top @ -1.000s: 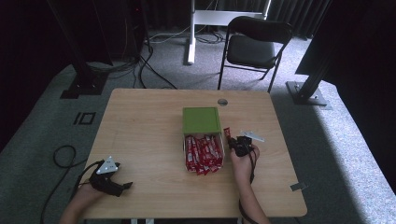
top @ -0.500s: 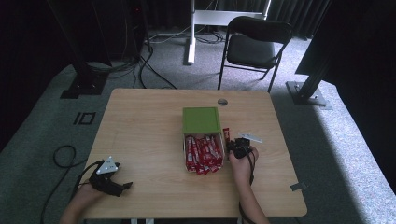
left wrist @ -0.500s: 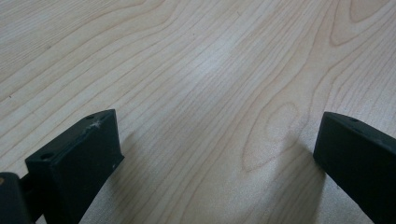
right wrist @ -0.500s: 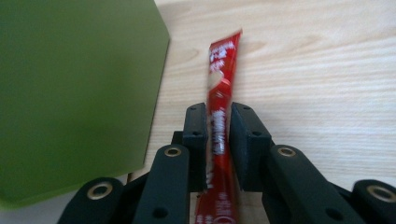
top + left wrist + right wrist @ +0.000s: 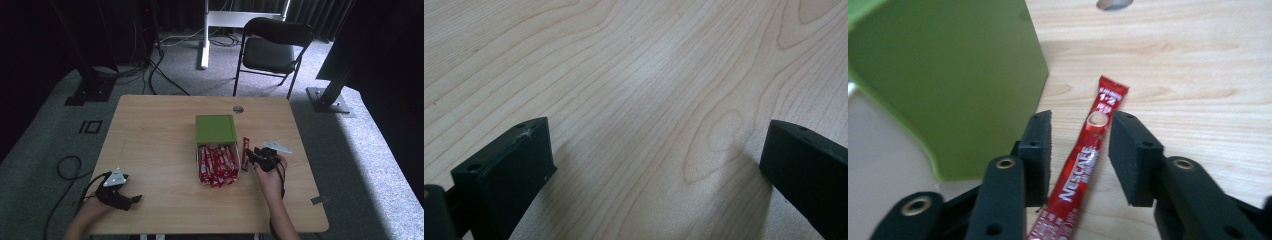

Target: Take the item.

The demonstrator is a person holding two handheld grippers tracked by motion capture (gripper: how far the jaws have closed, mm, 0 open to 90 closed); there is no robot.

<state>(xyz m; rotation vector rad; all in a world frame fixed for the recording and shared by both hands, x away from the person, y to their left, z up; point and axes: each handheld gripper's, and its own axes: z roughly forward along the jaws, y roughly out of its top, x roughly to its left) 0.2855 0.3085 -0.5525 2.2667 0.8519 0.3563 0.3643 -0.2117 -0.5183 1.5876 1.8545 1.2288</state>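
Up high first: wooden counter [image 5: 150, 150] with a green box [image 5: 215, 129] near the middle, lid end facing away, and a heap of red packets [image 5: 216, 164] spilling out of its near end. Just right of the heap, one single red stick packet [image 5: 245, 152] flat on the wood, lying lengthwise beside the box. Right gripper [image 5: 256, 156] close by its near end, held by a hand coming up from the bottom edge, with a grey plate on top. Left gripper [image 5: 134, 200] far off at the near left corner, low over bare wood, well apart from the box.

Next, the left gripper view: two black jaws standing wide apart, plain wood grain between them (no packet there).

Last, the right gripper view: red stick packet [image 5: 1087, 150] lying on the counter between the two black jaws, green box [image 5: 948, 75] on the left, big and blurry. Jaws just been opening, now parted on either side of the packet, pads not pressing on it. Small round hole [image 5: 1114, 4] in the wood far ahead.
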